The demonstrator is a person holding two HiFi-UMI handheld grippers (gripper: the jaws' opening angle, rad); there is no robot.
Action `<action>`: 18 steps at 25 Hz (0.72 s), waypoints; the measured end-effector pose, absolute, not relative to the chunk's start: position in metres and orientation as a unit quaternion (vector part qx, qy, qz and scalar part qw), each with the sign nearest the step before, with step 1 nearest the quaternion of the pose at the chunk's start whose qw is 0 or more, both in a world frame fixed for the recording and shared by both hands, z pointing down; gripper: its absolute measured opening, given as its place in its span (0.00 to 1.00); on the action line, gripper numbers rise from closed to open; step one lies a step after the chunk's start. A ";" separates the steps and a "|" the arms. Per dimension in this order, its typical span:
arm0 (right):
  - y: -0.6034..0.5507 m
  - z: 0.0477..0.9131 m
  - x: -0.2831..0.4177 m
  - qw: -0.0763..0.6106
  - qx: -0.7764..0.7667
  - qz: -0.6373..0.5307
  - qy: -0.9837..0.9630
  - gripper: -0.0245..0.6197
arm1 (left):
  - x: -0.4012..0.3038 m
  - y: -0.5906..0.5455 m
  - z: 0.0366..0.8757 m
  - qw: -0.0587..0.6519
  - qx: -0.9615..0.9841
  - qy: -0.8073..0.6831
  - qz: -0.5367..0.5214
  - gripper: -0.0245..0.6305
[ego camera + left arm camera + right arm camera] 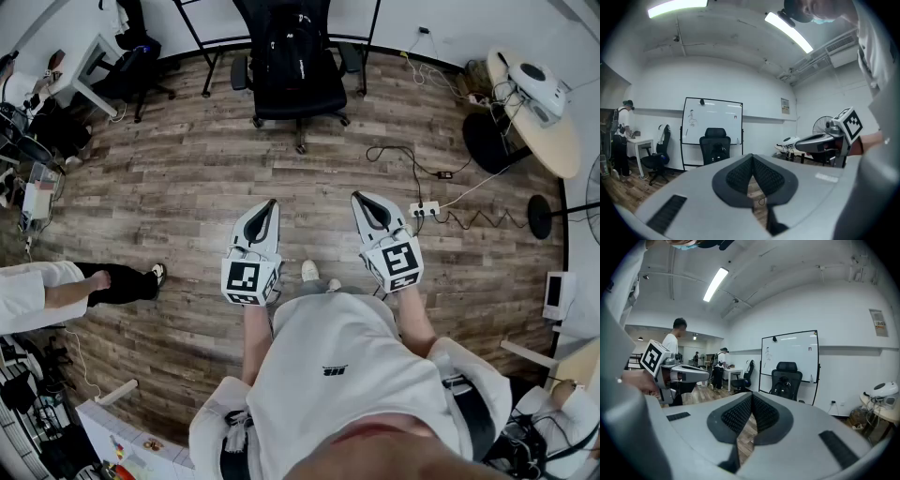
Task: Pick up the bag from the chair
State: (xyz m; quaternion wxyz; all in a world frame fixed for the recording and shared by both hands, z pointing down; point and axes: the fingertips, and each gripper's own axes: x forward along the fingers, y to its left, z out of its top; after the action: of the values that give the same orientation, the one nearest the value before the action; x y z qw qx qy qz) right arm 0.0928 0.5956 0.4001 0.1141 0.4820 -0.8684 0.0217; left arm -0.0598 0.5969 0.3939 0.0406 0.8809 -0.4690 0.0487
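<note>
A black backpack (292, 45) sits upright on the seat of a black office chair (309, 97) at the far side of the room, in front of a whiteboard. The same backpack (715, 151) shows small and far ahead in the left gripper view, and the backpack (782, 387) sits on its chair in the right gripper view. My left gripper (269, 207) and right gripper (362, 200) are held side by side at waist height, well short of the chair. Both are shut with nothing between the pads.
A power strip (424, 209) and loose cables (403, 156) lie on the wood floor right of the path to the chair. A round table (539, 103) and a fan base (539, 217) stand at the right. A person's leg (120, 281) is at the left, near a second chair (131, 58).
</note>
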 end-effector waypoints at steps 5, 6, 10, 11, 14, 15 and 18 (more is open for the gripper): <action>0.574 0.401 0.083 0.111 0.481 0.017 -0.869 0.03 | -0.068 0.573 0.394 0.037 0.883 -0.466 0.050 0.03; 0.571 0.402 0.080 0.111 0.481 0.018 -0.869 0.03 | -0.071 0.570 0.395 0.037 0.883 -0.466 0.049 0.03; 0.555 0.406 0.070 0.114 0.485 0.021 -0.867 0.03 | -0.082 0.553 0.398 0.039 0.883 -0.465 0.043 0.03; 0.552 0.406 0.068 0.114 0.486 0.019 -0.866 0.03 | -0.085 0.549 0.398 0.038 0.884 -0.464 0.043 0.03; 0.541 0.407 0.063 0.121 0.492 0.009 -0.862 0.03 | -0.093 0.539 0.400 0.038 0.885 -0.462 0.042 0.03; 0.537 0.408 0.063 0.123 0.494 0.008 -0.861 0.03 | -0.095 0.535 0.400 0.038 0.886 -0.461 0.042 0.03; 0.526 0.409 0.061 0.123 0.497 0.008 -0.859 0.03 | -0.098 0.522 0.401 0.038 0.886 -0.460 0.042 0.03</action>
State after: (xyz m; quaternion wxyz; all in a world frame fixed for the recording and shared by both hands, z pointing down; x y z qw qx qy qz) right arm 0.0612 0.5262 0.4086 0.1232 0.4966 -0.8591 0.0084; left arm -0.0985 0.5216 0.4014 0.0381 0.8862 -0.4599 0.0419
